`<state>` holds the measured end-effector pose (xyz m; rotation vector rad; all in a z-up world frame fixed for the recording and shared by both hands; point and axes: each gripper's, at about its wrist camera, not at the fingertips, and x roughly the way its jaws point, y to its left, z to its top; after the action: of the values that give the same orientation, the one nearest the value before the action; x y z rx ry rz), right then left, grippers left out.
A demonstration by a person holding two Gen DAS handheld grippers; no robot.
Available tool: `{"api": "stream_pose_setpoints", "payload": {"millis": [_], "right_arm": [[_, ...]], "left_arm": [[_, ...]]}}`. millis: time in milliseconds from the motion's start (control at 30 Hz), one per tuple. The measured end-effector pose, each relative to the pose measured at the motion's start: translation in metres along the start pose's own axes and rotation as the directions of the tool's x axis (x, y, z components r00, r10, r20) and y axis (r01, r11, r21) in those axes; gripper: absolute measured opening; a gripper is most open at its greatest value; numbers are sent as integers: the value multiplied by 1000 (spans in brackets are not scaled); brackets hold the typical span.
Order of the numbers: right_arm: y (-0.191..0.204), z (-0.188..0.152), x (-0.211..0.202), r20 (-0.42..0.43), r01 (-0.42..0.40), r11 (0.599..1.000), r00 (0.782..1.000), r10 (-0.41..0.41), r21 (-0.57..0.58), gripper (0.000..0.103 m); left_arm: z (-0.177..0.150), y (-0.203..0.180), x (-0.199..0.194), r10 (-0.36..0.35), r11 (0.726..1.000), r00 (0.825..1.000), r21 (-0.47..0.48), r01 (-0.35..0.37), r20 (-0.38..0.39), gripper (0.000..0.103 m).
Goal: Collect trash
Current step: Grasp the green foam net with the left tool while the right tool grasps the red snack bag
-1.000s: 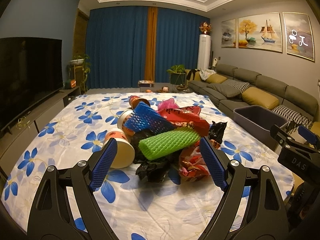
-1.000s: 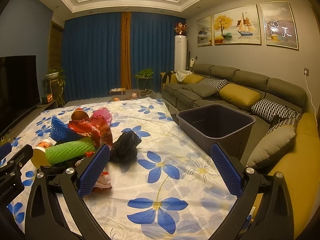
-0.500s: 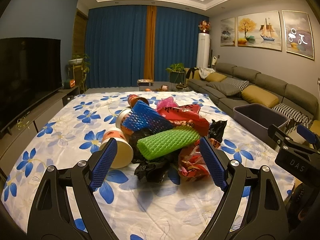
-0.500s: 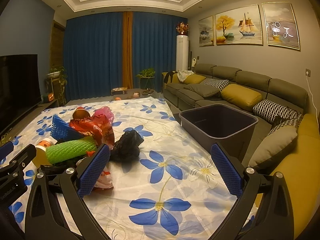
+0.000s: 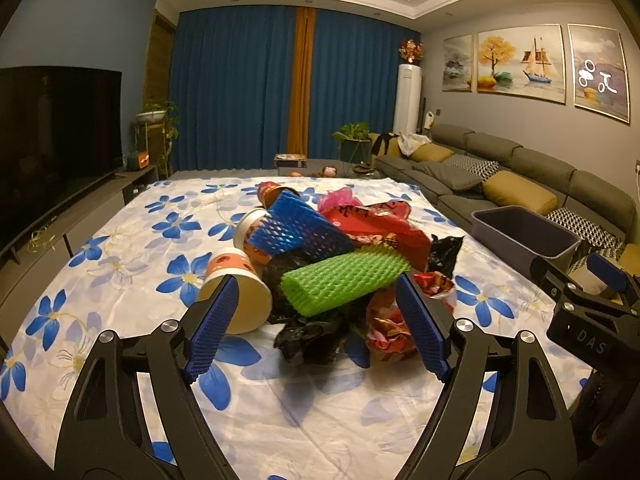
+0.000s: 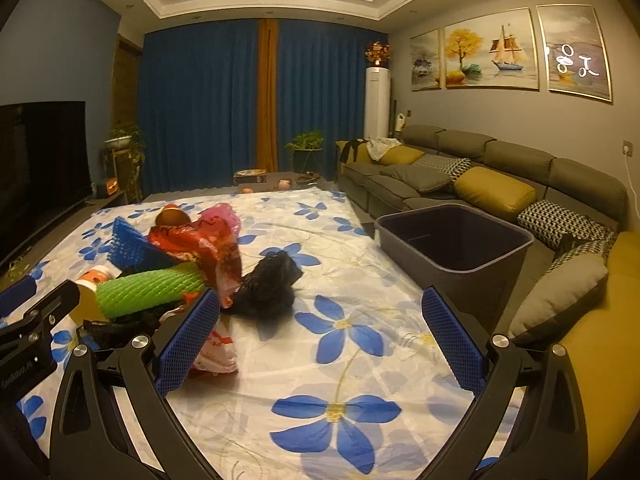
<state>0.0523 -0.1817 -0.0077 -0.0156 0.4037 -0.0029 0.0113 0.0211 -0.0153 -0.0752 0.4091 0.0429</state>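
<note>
A heap of trash lies on the flowered cloth: a green foam net [image 5: 344,280] [image 6: 150,290], a blue foam net [image 5: 298,226] [image 6: 128,246], a paper cup [image 5: 240,294], red wrappers [image 5: 380,228] [image 6: 208,246], black bags [image 5: 312,330] [image 6: 270,286]. My left gripper [image 5: 316,326] is open and empty, just short of the heap. My right gripper [image 6: 320,344] is open and empty over bare cloth, right of the heap. A dark grey bin [image 6: 456,242] [image 5: 524,230] stands at the cloth's right edge.
A grey sofa with yellow cushions [image 6: 496,192] runs along the right behind the bin. A TV on a low cabinet [image 5: 52,132] stands on the left. Blue curtains and plants are at the far end. The right gripper's body [image 5: 588,320] shows in the left wrist view.
Both grippers have drifted slightly; the heap and bin look a little closer. Both stay open and nothing was taken hold of.
</note>
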Motion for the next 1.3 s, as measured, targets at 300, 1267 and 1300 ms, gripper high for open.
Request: {"api": "stream_pose_setpoints", "payload": {"millis": [300,1267,1300], "right_arm": [[35,-12,27,-66,-122,992,990,121,-23,98],[47,-15,67,-175,-252,968,954,246,-13,7],[44,-14,65,-171,-249,968,955,244,-10,7]], "left_arm": [[-6,39,8,37,998,999,-51,-37,6,75],[-11,26,76,-215,976,961,-71,206,-171,43],[-12,26,80,-233,972,954,-87,220,-186,38]]}}
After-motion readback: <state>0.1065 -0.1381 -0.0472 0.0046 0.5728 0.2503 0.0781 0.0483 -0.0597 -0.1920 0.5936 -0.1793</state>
